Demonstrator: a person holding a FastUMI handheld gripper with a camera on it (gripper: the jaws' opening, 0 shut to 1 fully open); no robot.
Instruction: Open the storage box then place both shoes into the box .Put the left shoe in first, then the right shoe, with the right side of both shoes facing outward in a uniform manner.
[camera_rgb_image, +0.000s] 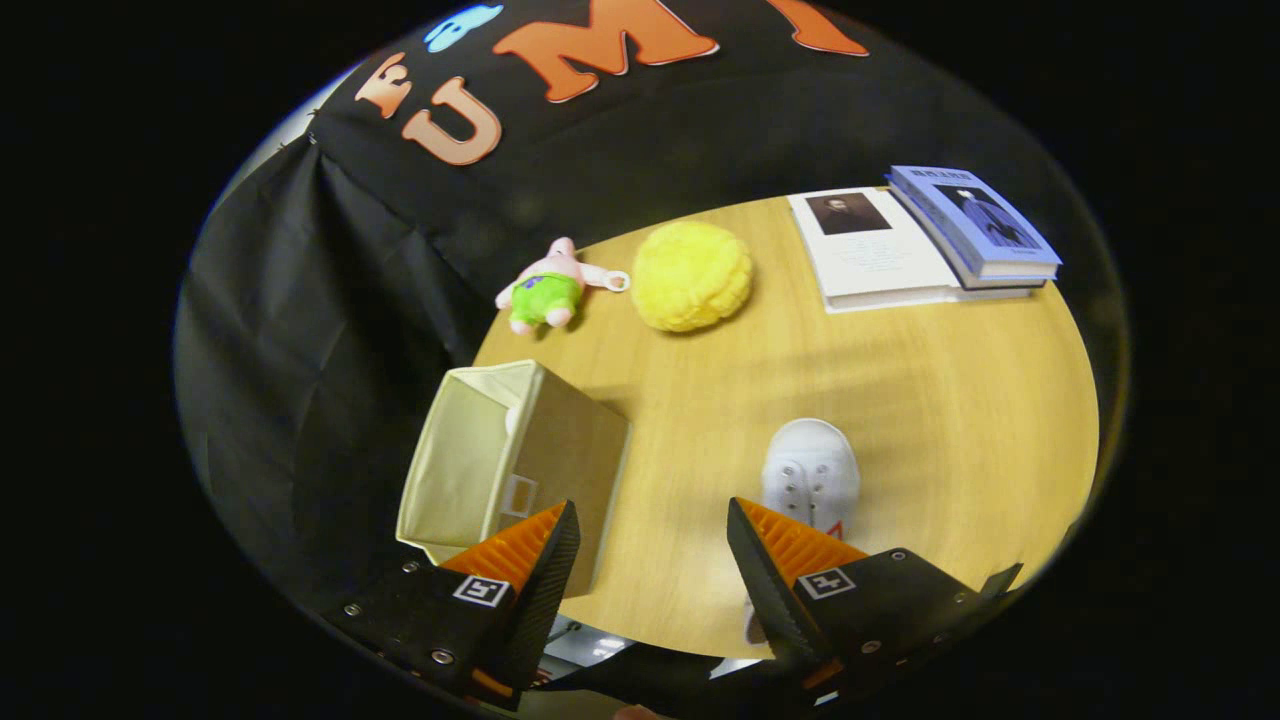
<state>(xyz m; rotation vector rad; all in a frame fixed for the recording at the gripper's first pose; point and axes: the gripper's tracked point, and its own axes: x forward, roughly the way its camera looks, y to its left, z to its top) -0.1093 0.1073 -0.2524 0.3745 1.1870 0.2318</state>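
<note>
Hovering above the round wooden table (950, 420), the gripper (652, 560) has its fingers spread wide with nothing between them, only bare tabletop showing in the gap. The beige fabric storage box (510, 460) stands open just ahead of the left finger, at the table's edge; something pale shows inside it against the far wall, possibly a shoe, though too little is visible to be sure. A white sneaker (810, 475) lies on the table just ahead of the right finger, toe pointing away, partly hidden behind that finger. Judging by this, the box is already open and at least this shoe is left to load.

Beyond the fingers sit a pink-and-green plush toy (545, 290), a yellow knitted cushion (692, 275) and stacked books (920, 245), all well apart from box and sneaker. Nothing blocks the path between sneaker and box.
</note>
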